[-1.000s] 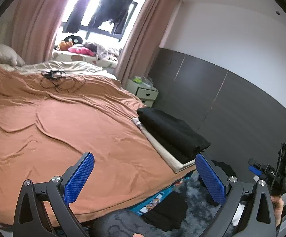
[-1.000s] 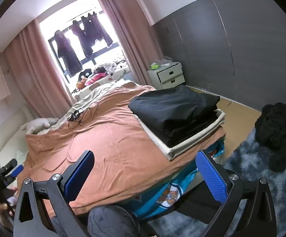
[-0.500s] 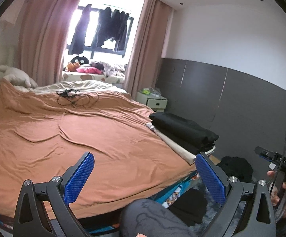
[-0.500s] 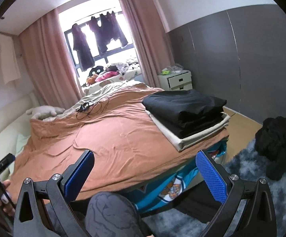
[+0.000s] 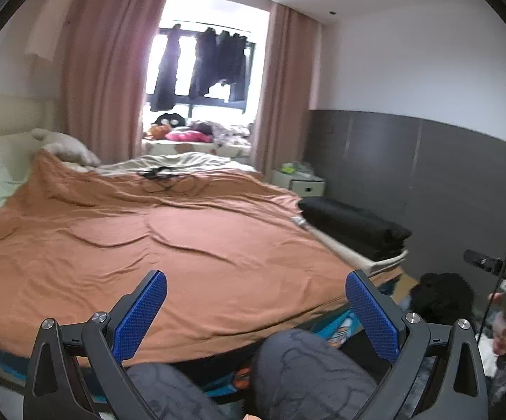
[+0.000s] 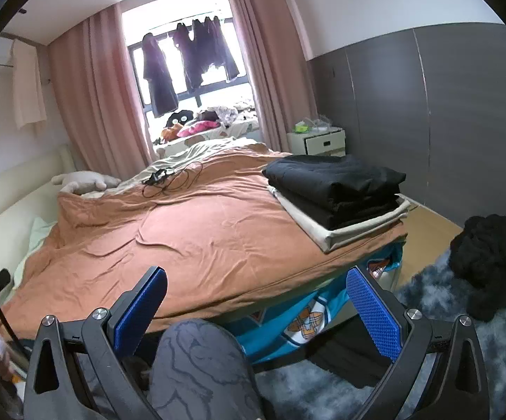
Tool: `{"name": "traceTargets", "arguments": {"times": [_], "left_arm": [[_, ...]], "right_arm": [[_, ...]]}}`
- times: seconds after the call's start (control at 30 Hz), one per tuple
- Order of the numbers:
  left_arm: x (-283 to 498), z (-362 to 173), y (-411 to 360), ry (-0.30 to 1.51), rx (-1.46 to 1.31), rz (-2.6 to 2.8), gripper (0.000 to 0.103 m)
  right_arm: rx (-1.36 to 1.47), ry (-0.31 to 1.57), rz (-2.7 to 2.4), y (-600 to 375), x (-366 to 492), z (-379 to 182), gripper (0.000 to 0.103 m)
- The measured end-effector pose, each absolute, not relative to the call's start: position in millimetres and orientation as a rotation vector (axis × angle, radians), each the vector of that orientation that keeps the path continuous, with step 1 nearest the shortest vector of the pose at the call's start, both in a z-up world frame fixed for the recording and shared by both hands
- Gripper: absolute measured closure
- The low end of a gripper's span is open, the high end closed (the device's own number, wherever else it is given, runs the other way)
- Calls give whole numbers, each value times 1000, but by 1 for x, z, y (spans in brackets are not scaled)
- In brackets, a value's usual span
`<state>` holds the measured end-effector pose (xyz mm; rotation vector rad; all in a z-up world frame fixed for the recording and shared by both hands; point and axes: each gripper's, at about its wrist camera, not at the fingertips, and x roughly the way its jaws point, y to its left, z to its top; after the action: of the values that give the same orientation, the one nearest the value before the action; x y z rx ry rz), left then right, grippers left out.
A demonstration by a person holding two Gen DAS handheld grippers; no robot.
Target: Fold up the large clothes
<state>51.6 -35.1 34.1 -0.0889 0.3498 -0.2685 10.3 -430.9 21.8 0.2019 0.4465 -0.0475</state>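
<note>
Two tongs: left tongs (image 5: pixel 253 309) and right tongs (image 6: pixel 254 306) both stand with blue ribbed pads wide apart, holding nothing, raised in front of the bed
Step in hand (judged): fetch the next large garment to fold, since neither pair of tongs touches cloth yet
Finished stack: folded black garments (image 6: pixel 336 183) lie on a folded beige cloth (image 6: pixel 343 229) at the bed's right edge, near the foot corner
Next garment (likely): crumpled black heap of clothing (image 6: pixel 490 259) sits on the grey shaggy rug (image 6: pixel 427 301) to the right of the bed, well apart from both tongs; the left wrist view shows it as a dark lump (image 5: pixel 441 297) by the bed corner
Work surface: wide rust-orange bedspread (image 5: pixel 169 241) is wrinkled but mostly bare in the middle, a good place to spread a garment
Obstacle: tangled black cable (image 6: pixel 169 178) lies toward the head of the bed, so keep the spread cloth nearer the foot
Person: knees in grey patterned trousers (image 6: pixel 200 367) sit between the tongs and the bed
How to do it well: swing right, lower the pads onto one edge of the heap rather than its middle, pinch a single layer, lift clear of the rug, then lay it flat beside the stack without disturbing it
Risk: grabbing several layers makes the garment hard to open out
</note>
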Motion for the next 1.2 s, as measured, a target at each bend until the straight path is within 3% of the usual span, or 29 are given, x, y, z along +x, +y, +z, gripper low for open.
{"name": "traceTargets", "arguments": {"times": [0.37, 1.2], "left_arm": [[30, 10, -29, 330, -47, -225, 1], [27, 14, -17, 320, -88, -174, 0]], "right_arm": [[160, 468, -7, -399, 17, -15, 0], [132, 478, -26, -381, 25, -15, 0]]}}
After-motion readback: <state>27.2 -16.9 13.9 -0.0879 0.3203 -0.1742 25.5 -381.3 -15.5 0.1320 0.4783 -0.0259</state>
